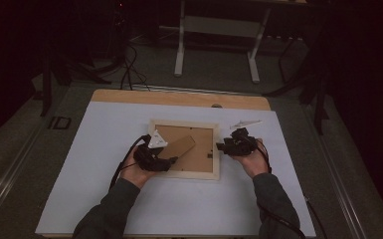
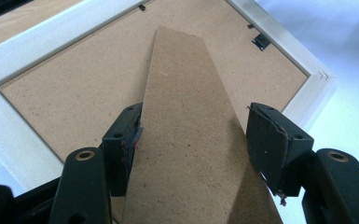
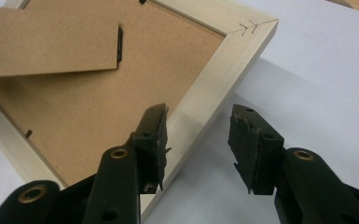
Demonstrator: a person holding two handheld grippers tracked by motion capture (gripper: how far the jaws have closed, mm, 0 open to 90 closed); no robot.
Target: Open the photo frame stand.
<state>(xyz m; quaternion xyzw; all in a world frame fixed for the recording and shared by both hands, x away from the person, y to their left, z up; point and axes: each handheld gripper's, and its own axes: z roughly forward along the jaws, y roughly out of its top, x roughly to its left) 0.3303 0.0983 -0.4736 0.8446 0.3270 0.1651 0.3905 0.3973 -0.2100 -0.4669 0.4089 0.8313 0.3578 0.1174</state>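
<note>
Pale wooden frame (image 1: 185, 174) face down, brown stand (image 2: 191, 140) between left gripper's (image 2: 193, 140) seemingly unclenched jaws, right gripper (image 3: 198, 140) released

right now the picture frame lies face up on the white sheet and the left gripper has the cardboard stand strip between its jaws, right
Not quite. The picture frame lies face down on the white sheet: the left gripper view shows its brown backing board with small clips at the edge. The rest holds: the left gripper has the cardboard stand strip between its jaws.
</note>
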